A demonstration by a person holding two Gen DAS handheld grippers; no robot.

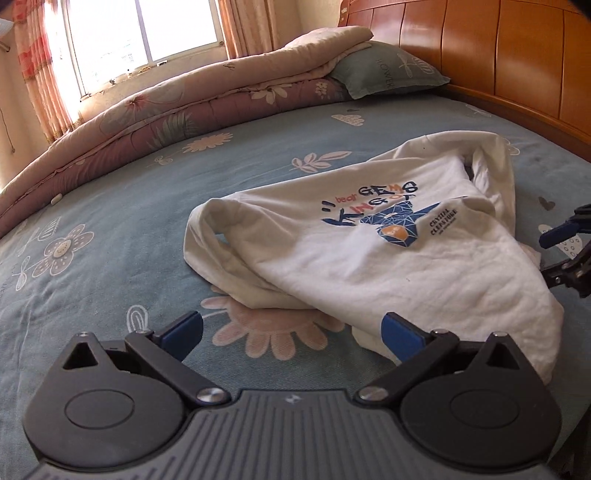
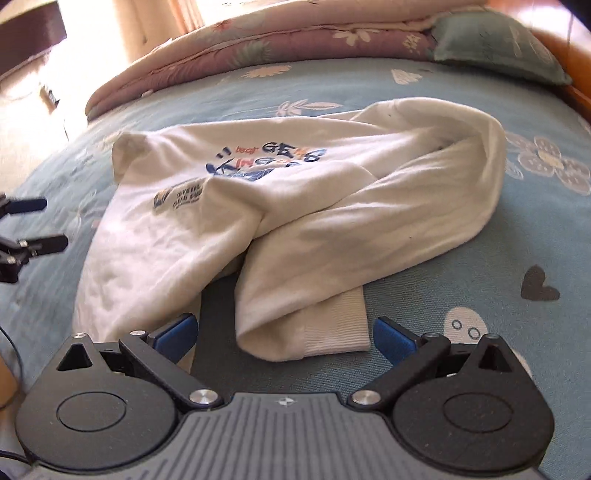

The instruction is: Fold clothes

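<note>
Blue floral bedsheet (image 1: 129, 192), spread over a bed, serves as the work surface. Item: one white sweatshirt (image 1: 369, 266), long-sleeved, lying crumpled and unfolded on the sheet toward the headboard side, front up, with a blue-and-orange printed graphic (image 1: 388, 218) on the chest (lettering partly legible, the rest too small to read). One sleeve loops out over the sheet in the left wrist view; in the right wrist view the other sleeve drapes across the body and ends in a ribbed cuff (image 2: 334, 325) resting on the sheet. Left gripper (image 1: 291, 332): fingers spread wide, blue pads (image 1: 184, 326) showing, nothing held; it sits low over the sheet at the near edge of the garment, its right-hand pad over the hem, contact not discernible. Right gripper (image 2: 284, 334): fingers likewise spread wide, holding nothing, with the cuff lying between and just ahead of the pads (image 2: 395, 341). Each gripper appears at the edge of the other's view, on opposite sides of the sweatshirt. Surroundings: rolled floral quilt (image 1: 184, 114) along the far edge of the bed; grey-green pillow (image 1: 388, 70) at its end, against a wooden headboard (image 1: 498, 55); bright window (image 1: 147, 29) with pinkish curtains (image 1: 40, 62) beyond.
</note>
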